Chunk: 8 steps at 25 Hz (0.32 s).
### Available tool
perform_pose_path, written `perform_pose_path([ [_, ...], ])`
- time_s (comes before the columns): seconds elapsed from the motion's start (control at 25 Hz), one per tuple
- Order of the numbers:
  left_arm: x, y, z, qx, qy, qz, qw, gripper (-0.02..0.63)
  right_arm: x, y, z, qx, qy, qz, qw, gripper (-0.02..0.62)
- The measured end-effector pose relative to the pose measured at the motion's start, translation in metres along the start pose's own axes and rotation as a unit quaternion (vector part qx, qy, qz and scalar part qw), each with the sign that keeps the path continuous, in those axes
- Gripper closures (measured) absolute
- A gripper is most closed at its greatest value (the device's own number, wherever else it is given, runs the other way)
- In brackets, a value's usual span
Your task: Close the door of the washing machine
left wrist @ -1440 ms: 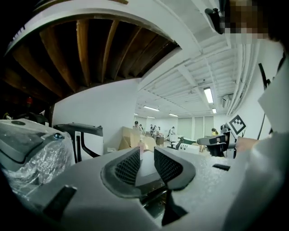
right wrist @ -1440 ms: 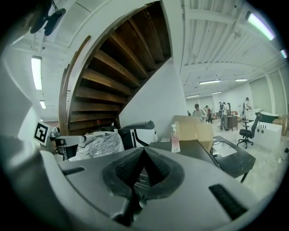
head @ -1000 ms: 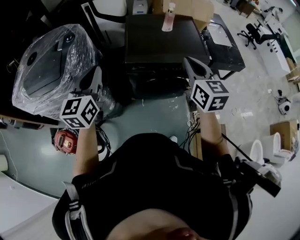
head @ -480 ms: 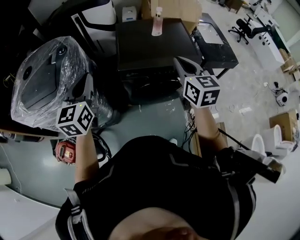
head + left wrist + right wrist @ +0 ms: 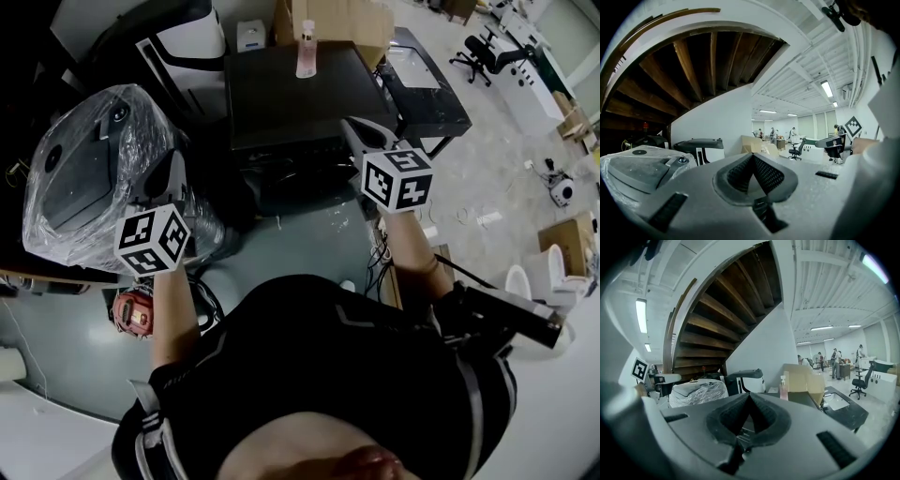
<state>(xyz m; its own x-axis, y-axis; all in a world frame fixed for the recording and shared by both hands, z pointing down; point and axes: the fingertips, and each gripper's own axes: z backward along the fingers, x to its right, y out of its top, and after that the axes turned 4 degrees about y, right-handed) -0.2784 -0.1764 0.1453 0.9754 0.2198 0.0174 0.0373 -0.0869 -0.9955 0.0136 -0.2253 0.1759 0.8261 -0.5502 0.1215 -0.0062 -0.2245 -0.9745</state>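
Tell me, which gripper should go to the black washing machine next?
Probably the right gripper: shut and empty, it hangs right by the front of the black washing machine. The left gripper, also shut, is off to the side by the plastic-wrapped appliance.

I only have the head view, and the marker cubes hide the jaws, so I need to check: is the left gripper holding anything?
Observer: No. The left gripper view shows the left gripper with its jaws together and nothing between them.
Operator: And the right one?
Observer: The right gripper is shut and empty too, by its own view.
Operator: What is above the person?
Observer: A wooden staircase curves overhead, seen from below.
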Motion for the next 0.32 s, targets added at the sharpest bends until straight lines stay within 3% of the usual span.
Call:
perform_pose_path([
  [0.32,0.0112,0.0106,-0.0002,0.020,0.007,-0.009,0.9997,0.603,0.0055,0.0066,0.0002,0.002,-0.001,0.001,1.000,0.592],
])
